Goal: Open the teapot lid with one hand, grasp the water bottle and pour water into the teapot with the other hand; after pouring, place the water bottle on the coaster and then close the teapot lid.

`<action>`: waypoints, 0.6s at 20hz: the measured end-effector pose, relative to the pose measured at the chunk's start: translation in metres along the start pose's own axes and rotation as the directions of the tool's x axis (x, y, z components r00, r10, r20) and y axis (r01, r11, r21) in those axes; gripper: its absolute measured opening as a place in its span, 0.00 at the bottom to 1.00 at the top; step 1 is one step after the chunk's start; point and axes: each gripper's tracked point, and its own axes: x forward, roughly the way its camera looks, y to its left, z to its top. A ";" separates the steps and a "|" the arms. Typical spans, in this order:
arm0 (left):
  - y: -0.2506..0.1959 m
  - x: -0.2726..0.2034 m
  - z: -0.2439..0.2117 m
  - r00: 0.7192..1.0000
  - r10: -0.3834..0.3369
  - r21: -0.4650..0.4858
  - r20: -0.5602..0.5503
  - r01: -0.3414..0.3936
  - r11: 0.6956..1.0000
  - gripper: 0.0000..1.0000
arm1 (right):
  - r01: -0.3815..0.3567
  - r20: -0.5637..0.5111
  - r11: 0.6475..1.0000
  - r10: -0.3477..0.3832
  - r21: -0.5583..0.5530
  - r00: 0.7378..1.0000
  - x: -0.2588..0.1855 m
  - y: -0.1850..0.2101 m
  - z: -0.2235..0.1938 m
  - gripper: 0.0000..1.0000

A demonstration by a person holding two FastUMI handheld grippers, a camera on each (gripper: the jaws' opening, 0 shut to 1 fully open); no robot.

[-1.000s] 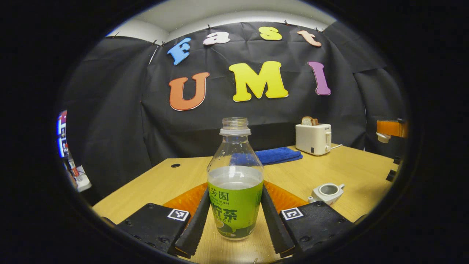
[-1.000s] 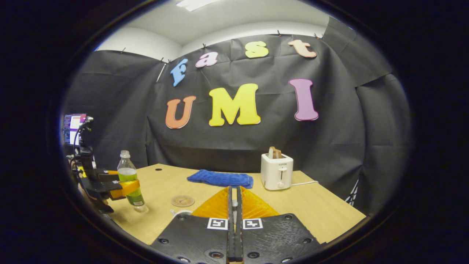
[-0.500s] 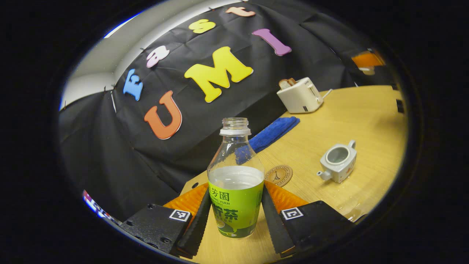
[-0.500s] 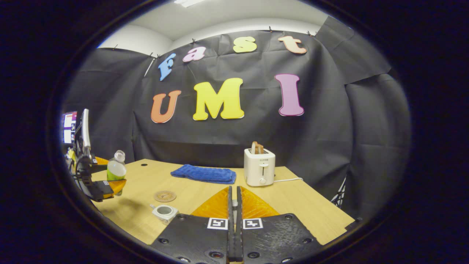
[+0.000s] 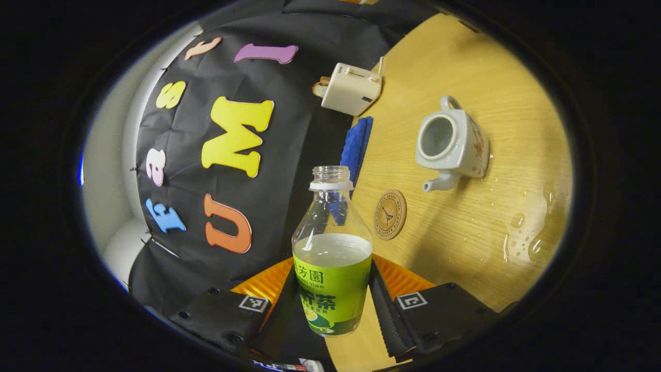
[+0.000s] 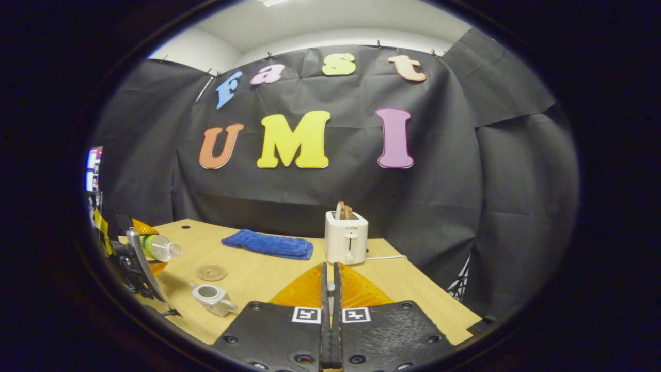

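In the left gripper view, a capless bottle (image 5: 331, 258) is clamped between the left gripper's (image 5: 330, 315) fingers and is seen tipped sideways over the tabletop (image 5: 490, 67). A lidless teapot (image 5: 452, 144) stands beyond, with a coaster (image 5: 390, 214) nearer and water spilled beside it.

In the right gripper view, the right gripper's (image 6: 330, 310) fingers are pressed together; whether anything is held cannot be told. The tilted bottle (image 6: 157, 247) is seen at left, above the teapot (image 6: 211, 298).
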 end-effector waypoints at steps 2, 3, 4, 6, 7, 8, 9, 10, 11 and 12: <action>0.002 -0.003 0.005 1.000 0.007 0.093 -0.001 -0.007 0.996 0.74 | -0.007 0.006 1.000 0.007 -0.003 1.000 -0.001 0.003 0.002 0.00; 0.002 -0.005 0.008 1.000 0.013 0.144 -0.001 -0.013 0.990 0.75 | -0.009 0.008 1.000 0.009 -0.003 1.000 -0.001 0.004 0.002 0.00; 0.001 -0.006 0.013 1.000 0.018 0.189 0.005 -0.018 0.982 0.75 | -0.009 0.009 1.000 0.009 -0.001 1.000 0.000 0.004 0.003 0.00; 0.000 -0.009 0.019 1.000 0.013 0.270 0.013 -0.016 0.963 0.75 | -0.013 0.003 1.000 0.013 0.008 1.000 0.000 0.004 0.002 0.00; 0.001 -0.009 0.020 1.000 0.009 0.302 0.010 -0.012 0.953 0.74 | -0.014 0.000 1.000 0.014 0.016 1.000 0.000 0.003 0.001 0.00; 0.002 -0.011 0.020 1.000 0.004 0.332 -0.001 -0.003 0.943 0.74 | -0.016 0.004 0.999 0.016 0.028 1.000 -0.001 0.001 0.003 0.00; 0.004 -0.013 0.022 1.000 0.005 0.370 -0.007 -0.002 0.929 0.75 | -0.016 0.013 0.999 0.016 0.044 1.000 -0.001 0.000 0.006 0.00; 0.004 -0.011 0.024 1.000 0.014 0.401 -0.008 -0.010 0.916 0.75 | -0.016 0.021 0.998 0.015 0.056 1.000 -0.002 -0.002 0.009 0.00; 0.005 -0.010 0.025 1.000 0.023 0.432 -0.017 -0.013 0.902 0.75 | -0.015 0.026 0.998 0.013 0.061 1.000 -0.003 -0.004 0.009 0.00; 0.006 -0.008 0.027 0.999 0.027 0.454 -0.021 -0.014 0.891 0.75 | -0.012 0.032 0.998 0.010 0.065 0.999 -0.003 -0.007 0.011 0.00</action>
